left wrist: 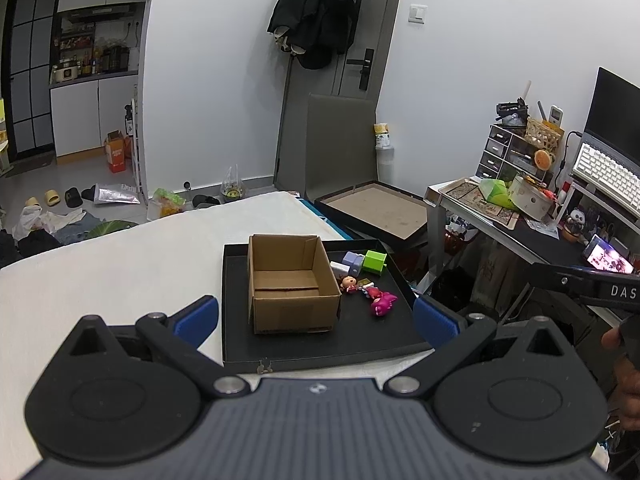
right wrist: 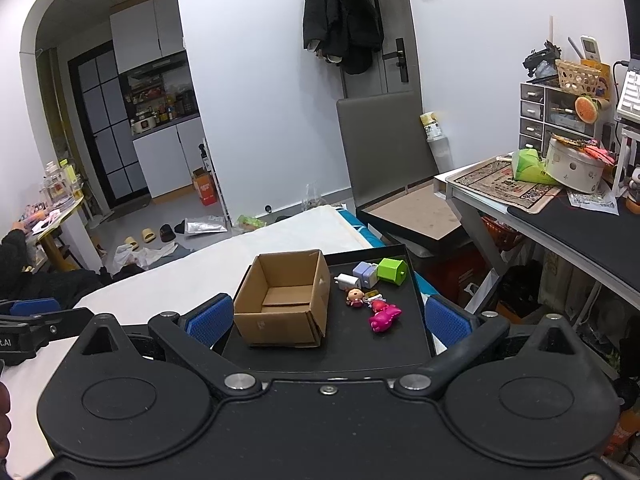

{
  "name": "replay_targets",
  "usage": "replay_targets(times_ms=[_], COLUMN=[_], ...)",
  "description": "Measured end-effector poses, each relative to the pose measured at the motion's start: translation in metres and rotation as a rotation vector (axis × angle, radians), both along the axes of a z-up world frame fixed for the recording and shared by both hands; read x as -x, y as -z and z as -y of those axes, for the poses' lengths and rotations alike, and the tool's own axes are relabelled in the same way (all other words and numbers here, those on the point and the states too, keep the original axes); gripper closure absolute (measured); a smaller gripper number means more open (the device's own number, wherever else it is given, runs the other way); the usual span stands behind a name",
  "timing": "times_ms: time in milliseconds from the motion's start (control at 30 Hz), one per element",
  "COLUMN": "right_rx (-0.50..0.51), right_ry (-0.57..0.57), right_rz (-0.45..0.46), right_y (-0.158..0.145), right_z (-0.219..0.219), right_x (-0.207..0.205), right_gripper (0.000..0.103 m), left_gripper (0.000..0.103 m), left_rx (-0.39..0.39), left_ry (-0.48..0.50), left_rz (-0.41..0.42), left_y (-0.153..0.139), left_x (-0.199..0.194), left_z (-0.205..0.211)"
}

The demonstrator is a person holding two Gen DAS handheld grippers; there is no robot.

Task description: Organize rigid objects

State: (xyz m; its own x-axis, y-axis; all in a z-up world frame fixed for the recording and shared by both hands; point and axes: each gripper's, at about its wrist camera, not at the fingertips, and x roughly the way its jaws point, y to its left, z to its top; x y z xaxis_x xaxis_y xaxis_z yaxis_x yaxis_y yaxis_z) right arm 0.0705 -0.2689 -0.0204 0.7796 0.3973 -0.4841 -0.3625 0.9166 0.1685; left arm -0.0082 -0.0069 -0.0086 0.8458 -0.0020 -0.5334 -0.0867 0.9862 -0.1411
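An open, empty cardboard box [left wrist: 290, 282] [right wrist: 282, 300] stands on a black tray [left wrist: 320, 350] [right wrist: 404, 350] on a white bed. To its right on the tray lie a green block [left wrist: 375, 261] [right wrist: 392, 271], a lilac block [left wrist: 353, 262] [right wrist: 365, 273], a white charger [right wrist: 346, 281], a small doll [left wrist: 349, 283] [right wrist: 355, 297] and a magenta toy [left wrist: 383, 303] [right wrist: 385, 317]. My left gripper [left wrist: 316, 318] is open and empty, near the tray's front edge. My right gripper [right wrist: 328, 318] is open and empty, just short of the tray.
The white bed [left wrist: 120, 272] extends left of the tray. A desk [right wrist: 580, 216] with a tin, drawers and a keyboard stands at the right. A grey chair [right wrist: 388, 152] and a flat framed board [left wrist: 380, 210] sit beyond the bed. Shoes and bags litter the floor.
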Motion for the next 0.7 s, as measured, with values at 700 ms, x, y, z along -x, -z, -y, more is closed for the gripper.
replay_targets(times_ms=[700], right_rx=[0.021], right_ry=[0.009], right_rz=[-0.006], right_y=[0.0024], right_z=[-0.006], right_x=[-0.0004], right_gripper=[0.0], left_gripper=[0.0], left_rx=[0.01], left_ry=[-0.005], left_rz=[-0.003], left_y=[0.0046], left_x=[-0.0032], left_z=[-0.004])
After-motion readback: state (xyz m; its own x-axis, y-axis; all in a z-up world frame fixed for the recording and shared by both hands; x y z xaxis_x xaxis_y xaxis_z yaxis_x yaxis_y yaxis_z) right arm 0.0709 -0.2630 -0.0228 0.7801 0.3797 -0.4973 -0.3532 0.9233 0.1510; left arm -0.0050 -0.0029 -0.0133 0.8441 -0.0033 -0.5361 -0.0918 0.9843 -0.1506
